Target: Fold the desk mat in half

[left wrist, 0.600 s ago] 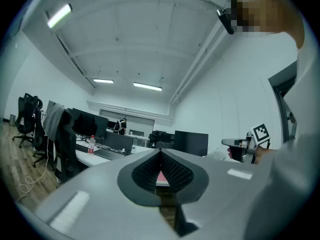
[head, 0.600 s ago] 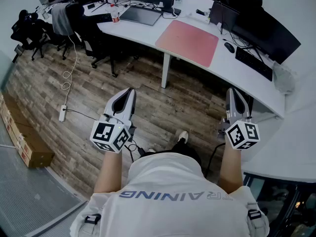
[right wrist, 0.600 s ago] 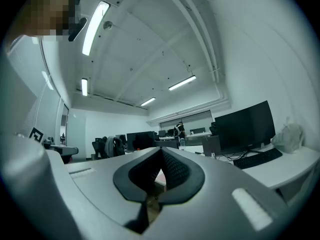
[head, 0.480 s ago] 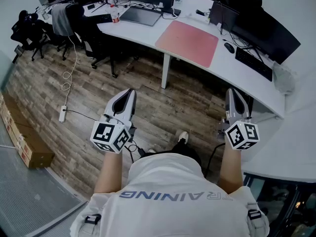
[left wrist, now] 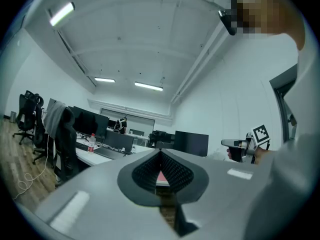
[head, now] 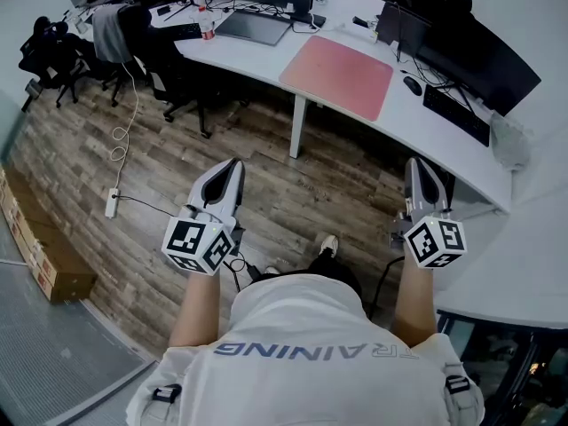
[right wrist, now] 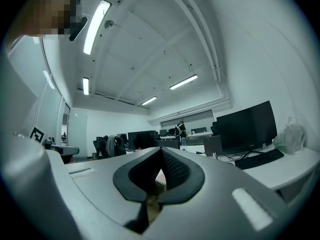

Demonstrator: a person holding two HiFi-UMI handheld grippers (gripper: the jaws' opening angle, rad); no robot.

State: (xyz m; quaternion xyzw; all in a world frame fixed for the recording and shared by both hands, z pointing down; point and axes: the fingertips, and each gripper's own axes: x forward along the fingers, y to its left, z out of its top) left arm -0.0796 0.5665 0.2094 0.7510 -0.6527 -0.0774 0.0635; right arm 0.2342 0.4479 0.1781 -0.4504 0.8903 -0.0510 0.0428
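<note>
A pink desk mat [head: 338, 75] lies flat and unfolded on the white curved desk [head: 426, 131], well ahead of me. My left gripper [head: 232, 167] is held over the wooden floor, short of the desk, shut with nothing in it. My right gripper [head: 415, 167] hangs level with it near the desk's front edge, also shut and empty. In the left gripper view, a sliver of the pink mat [left wrist: 162, 177] shows through the notch of the closed jaws, and the right gripper [left wrist: 239, 144] appears at the right. Both grippers are far from the mat.
On the desk are a keyboard [head: 456, 112], a mouse [head: 411, 84], monitors [head: 479, 56], a laptop [head: 254, 27] and a bottle [head: 207, 27]. Office chairs [head: 124, 38] stand at the left. A power strip [head: 113, 204] with cable lies on the floor; a cardboard box [head: 40, 251] is far left.
</note>
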